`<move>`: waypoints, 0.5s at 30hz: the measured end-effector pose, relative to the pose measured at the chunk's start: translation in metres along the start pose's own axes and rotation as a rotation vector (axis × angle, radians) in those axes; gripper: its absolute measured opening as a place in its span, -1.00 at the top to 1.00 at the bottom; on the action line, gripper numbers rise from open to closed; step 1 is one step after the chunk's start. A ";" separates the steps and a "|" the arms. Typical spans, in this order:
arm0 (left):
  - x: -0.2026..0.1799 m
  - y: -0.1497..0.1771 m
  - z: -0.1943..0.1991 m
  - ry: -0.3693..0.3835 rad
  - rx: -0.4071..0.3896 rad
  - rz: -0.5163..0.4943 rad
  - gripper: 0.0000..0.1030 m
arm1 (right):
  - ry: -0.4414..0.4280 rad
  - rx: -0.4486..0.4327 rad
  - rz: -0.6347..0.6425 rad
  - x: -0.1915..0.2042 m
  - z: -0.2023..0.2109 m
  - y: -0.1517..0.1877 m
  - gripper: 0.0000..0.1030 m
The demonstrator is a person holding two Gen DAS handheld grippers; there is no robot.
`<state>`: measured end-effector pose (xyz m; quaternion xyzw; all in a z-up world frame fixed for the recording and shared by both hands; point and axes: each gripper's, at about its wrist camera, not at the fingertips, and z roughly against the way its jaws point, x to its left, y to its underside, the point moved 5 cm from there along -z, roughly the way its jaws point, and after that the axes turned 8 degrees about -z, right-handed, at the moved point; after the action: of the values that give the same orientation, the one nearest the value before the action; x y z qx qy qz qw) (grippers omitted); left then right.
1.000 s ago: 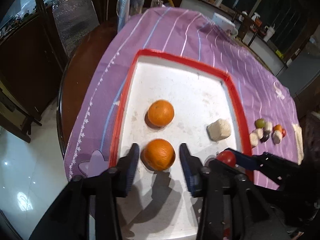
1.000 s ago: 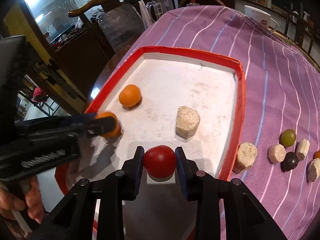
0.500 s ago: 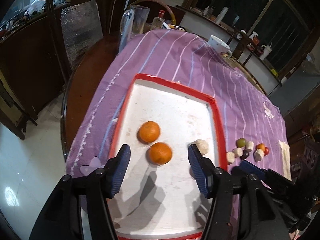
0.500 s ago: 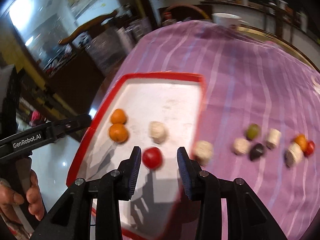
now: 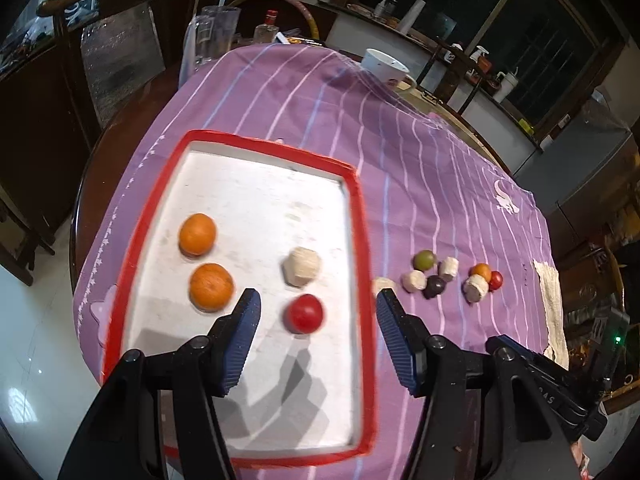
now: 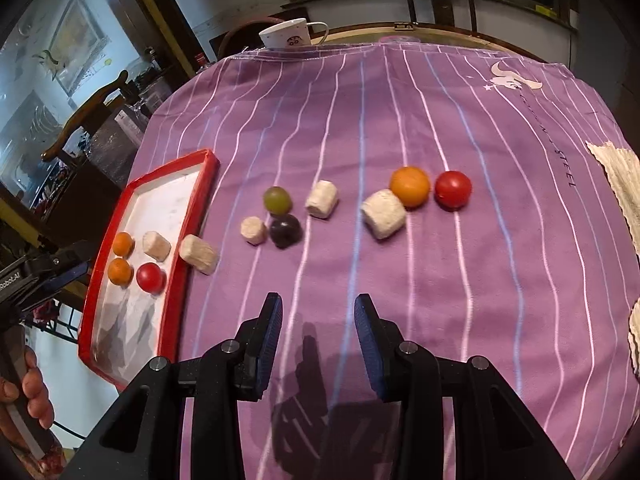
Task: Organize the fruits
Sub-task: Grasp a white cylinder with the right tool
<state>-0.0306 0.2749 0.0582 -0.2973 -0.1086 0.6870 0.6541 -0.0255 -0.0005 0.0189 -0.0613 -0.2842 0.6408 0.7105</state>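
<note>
Left wrist view gives us the tray [image 5: 362, 216], white inside with a red rim, and we count four things on its floor: two oranges [image 5: 197, 234] [image 5: 211, 286] near the left rim, a red tomato [image 5: 304, 313] towards the near right, and a pale beige lump [image 5: 301, 267] just beyond the tomato. None of them touch one another. We judge the task as partly done, with those four sorted in.

Outside the tray, on the purple striped cloth [image 6: 440, 120], the right wrist view shows what we take to be left: a beige piece [image 6: 199, 254] lying just beside the tray rim, then a green grape [image 6: 277, 199], a dark grape [image 6: 285, 230], two small beige pieces [image 6: 253, 230] [image 6: 322, 198], a larger beige piece [image 6: 383, 213] touching a small orange fruit [image 6: 409, 185], and a second red tomato [image 6: 453, 189] beside that. By our count, more lies on the cloth than in the tray.

Our left gripper [image 5: 316, 334] hangs above the near half of the tray, jaws wide apart and holding nothing. Our right gripper [image 6: 318, 334] hangs above bare cloth, short of the loose row, jaws likewise apart and empty. A white mug [image 6: 286, 34] stands at the table's far edge.
</note>
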 end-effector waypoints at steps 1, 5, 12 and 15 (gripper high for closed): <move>-0.004 0.002 0.001 -0.005 -0.002 0.004 -0.15 | -0.015 0.007 0.021 0.002 0.000 -0.001 0.20; -0.015 0.010 0.008 -0.031 -0.005 0.017 -0.15 | -0.079 0.043 0.190 0.029 -0.008 -0.001 0.20; -0.003 0.028 0.024 -0.108 -0.009 0.064 -0.15 | -0.095 0.056 0.552 0.092 -0.045 0.005 0.20; 0.010 0.042 0.029 -0.145 0.003 0.107 -0.16 | -0.100 0.074 0.682 0.111 -0.068 0.006 0.20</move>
<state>-0.0812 0.2864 0.0558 -0.2510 -0.1388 0.7408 0.6074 0.0039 0.1245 -0.0038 -0.0956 -0.2584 0.8535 0.4424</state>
